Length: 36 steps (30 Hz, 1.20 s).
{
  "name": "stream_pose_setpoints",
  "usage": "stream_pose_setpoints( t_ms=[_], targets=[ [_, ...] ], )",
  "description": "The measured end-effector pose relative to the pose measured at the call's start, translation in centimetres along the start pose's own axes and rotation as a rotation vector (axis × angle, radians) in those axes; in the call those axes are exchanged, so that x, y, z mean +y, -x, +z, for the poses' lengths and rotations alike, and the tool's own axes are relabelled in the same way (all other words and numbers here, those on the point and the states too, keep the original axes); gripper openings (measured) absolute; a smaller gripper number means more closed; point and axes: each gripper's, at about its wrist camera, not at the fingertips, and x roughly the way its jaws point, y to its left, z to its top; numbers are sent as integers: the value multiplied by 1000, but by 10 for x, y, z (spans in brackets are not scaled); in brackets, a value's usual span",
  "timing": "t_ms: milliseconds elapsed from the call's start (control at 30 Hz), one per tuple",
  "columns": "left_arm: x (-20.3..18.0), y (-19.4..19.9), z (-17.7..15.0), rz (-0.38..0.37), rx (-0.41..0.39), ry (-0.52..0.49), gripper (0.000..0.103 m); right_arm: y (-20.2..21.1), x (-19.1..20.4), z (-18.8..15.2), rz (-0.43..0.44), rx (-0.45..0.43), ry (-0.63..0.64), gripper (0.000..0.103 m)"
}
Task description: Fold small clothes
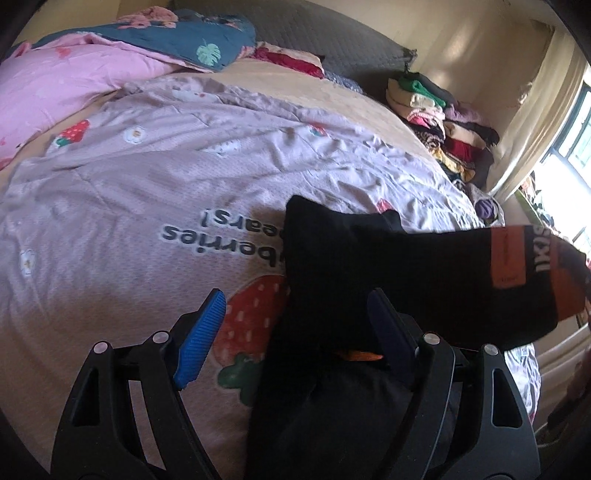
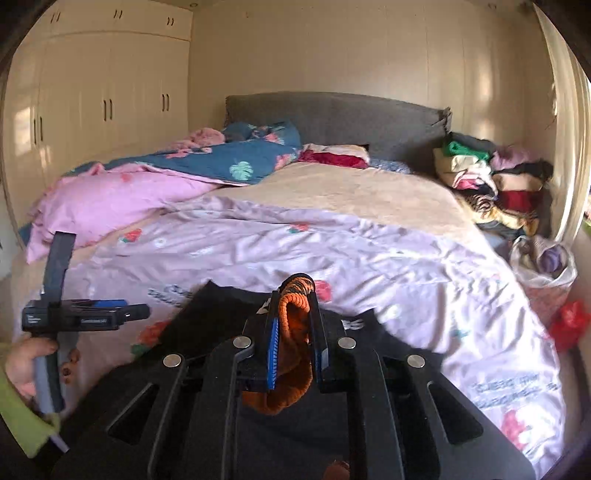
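While the left wrist camera looks down over the bed, the left tool [image 1: 295,328] stands with its jaws wide apart, clamping nothing. Black fabric of the garment [image 1: 369,266] lies between the two fingers and over the right-hand one; whether a pad touches it I cannot tell. The garment is black with an orange band [image 1: 511,256] bearing white letters, and that banded end is raised toward the right edge of the picture. Under it lies the pale lilac duvet [image 1: 166,177] printed with strawberries and dark lettering. A stack of folded clothes [image 1: 443,122] sits at the far right side of the bed, near the grey headboard [image 1: 314,33].

From the right wrist camera, the right tool [image 2: 293,321] is closed tight on an orange ribbed edge [image 2: 295,339] of the black garment [image 2: 221,314], which bunches up between the blue pads [image 2: 272,354] and hangs below them. The black cloth spreads over the duvet [image 2: 369,251] just beyond the fingers. At left, a hand [image 2: 26,363] with a yellow-green sleeve [image 2: 22,421] holds the handle of the left tool [image 2: 85,314], seen side on.
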Motion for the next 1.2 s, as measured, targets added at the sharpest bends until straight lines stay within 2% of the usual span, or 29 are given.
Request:
stream_pose_setpoints(
  t_ms=[133,333,367,400,467,567,700,833,933,1033,1133,1200],
  targets=[
    [-8,-27,2,8,48,-27,71,-16,-21,-19,-25,29,-55,13],
    [-7,-65,8,21,120,-1,69,-36,-36,-45,-42,73,-119,13],
    [-6,-70,9,23,128,3,58,-38,-36,-48,-51,79,-110,13],
    [-6,-77,8,24,145,1,39,-40,-34,-49,-64,82,-99,13],
    [-8,-84,3,-3,164,-6,22,-40,-31,-52,-87,85,-81,13],
    [-13,-82,-1,25,142,-41,22,-43,-31,-56,-148,100,-49,13],
    [-12,-82,-3,27,140,-45,22,-52,-36,-64,-207,148,-40,12],
    [-11,-81,-3,26,138,-42,22,-58,-46,-69,-288,178,-40,7],
    [-13,-77,-2,31,126,-41,23,-54,-55,-72,-266,174,-84,7],
    [-19,-62,1,48,78,-64,22,-54,-57,-73,-226,183,-109,7],
    [-28,-46,4,51,33,-91,22,-58,-53,-76,-154,206,-140,9],
    [-37,-38,5,31,23,-112,22,-60,-46,-76,-107,221,-147,13]
  ],
)
